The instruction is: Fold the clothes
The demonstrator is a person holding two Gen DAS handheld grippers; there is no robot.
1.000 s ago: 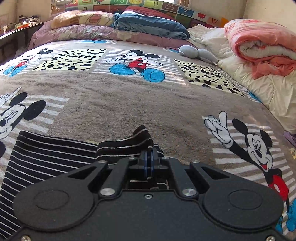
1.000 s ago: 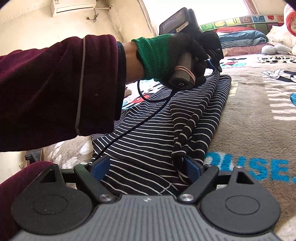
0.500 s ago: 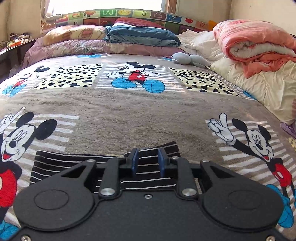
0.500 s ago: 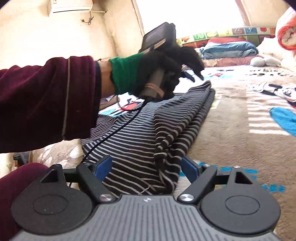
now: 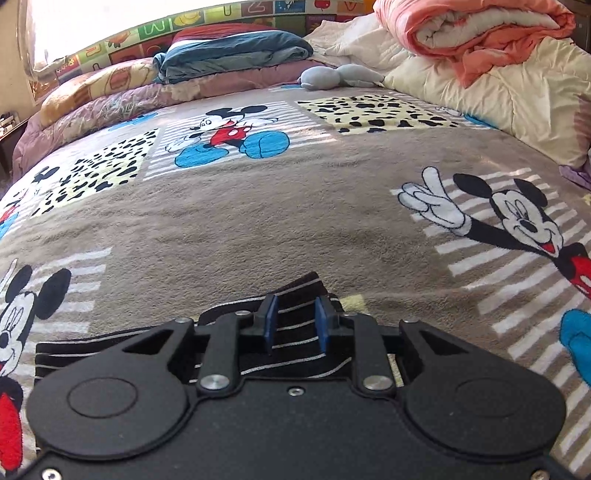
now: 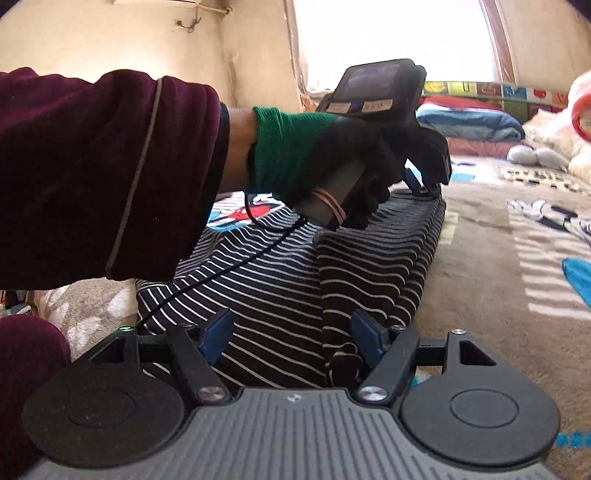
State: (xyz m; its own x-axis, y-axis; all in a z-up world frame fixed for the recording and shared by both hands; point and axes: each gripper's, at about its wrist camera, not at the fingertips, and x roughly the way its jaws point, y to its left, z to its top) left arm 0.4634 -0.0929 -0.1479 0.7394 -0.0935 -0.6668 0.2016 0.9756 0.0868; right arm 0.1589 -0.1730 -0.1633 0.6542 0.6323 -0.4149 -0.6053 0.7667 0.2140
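Black fabric with thin white stripes, a knit garment (image 6: pixel 295 288), is seen lying flat on the taupe plush cartoon-mouse blanket (image 5: pixel 258 221) that covers the bed. One long edge is folded over the body of the garment, forming a raised band along its right side in the right wrist view.

Left gripper (image 5: pixel 294 324): blue-padded fingers are held parted, with a clear gap between them, above the far end of the striped garment. No cloth is pinched between the pads. In the right wrist view this tool is seen gripped by a hand in a black glove with green cuff (image 6: pixel 332 166), a maroon velvet sleeve (image 6: pixel 110 173) behind it, and a black cable (image 6: pixel 236 266) trailing across the stripes.

Right gripper (image 6: pixel 291 336): fingers are spread wide at the near end of the garment, the folded band lying close beside the right pad; actual contact cannot be told. Nothing is clamped.

Noted at the head of the bed: a folded dark blue quilt (image 5: pixel 236 51), a rolled coral-pink comforter (image 5: pixel 480 33), a grey soft toy (image 5: pixel 340 75).
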